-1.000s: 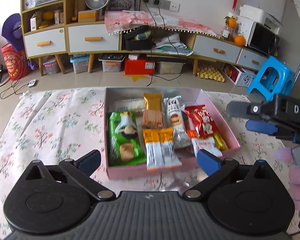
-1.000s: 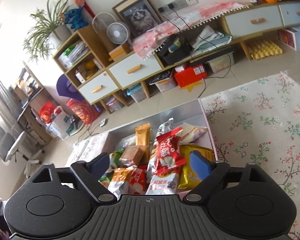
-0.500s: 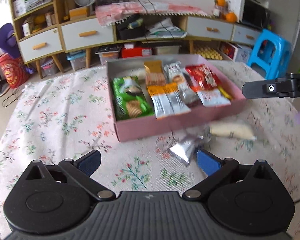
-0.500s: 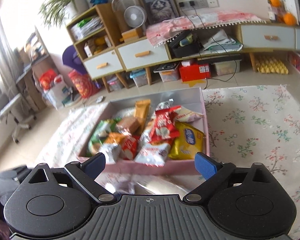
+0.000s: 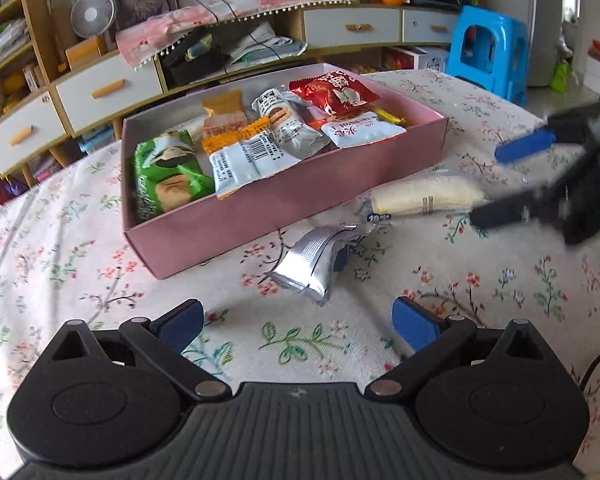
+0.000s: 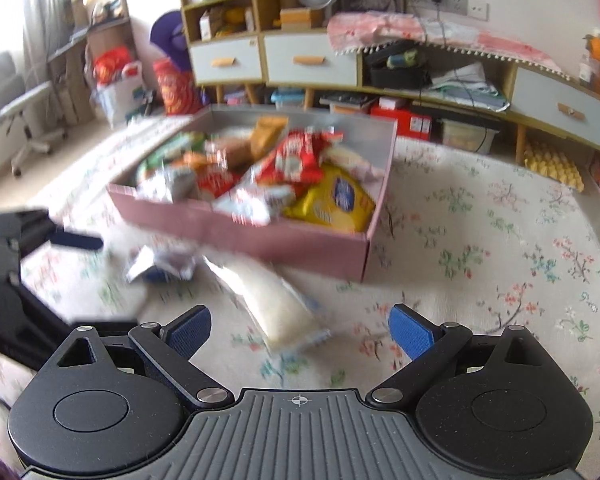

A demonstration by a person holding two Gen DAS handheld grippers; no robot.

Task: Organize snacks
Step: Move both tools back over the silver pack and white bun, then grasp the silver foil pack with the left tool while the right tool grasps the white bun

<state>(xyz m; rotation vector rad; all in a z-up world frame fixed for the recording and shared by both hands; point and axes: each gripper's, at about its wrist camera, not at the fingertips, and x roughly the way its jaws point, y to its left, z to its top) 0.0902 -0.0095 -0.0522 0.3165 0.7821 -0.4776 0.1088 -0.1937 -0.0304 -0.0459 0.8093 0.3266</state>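
Note:
A pink box [image 5: 300, 190] full of snack packets sits on the floral tablecloth; it also shows in the right wrist view [image 6: 260, 236]. In front of it lie a silver foil packet [image 5: 314, 258] and a pale yellow bread packet [image 5: 424, 198], which also show blurred in the right wrist view: silver packet [image 6: 160, 266], bread packet [image 6: 276, 304]. My left gripper [image 5: 296, 320] is open and empty, just short of the silver packet. My right gripper [image 6: 298, 328] is open and empty, right before the bread packet; it shows in the left wrist view [image 5: 504, 182].
The floral tablecloth [image 5: 500, 300] covers the table. Behind stand a low cabinet with drawers [image 5: 352, 30], a blue stool [image 5: 488, 52] at the right, and an office chair [image 6: 24, 108] at the far left.
Both grippers have pulled back from the box and dropped lower toward the table. The silver packet and the bread packet now lie in front of them. The right view is blurred by motion.

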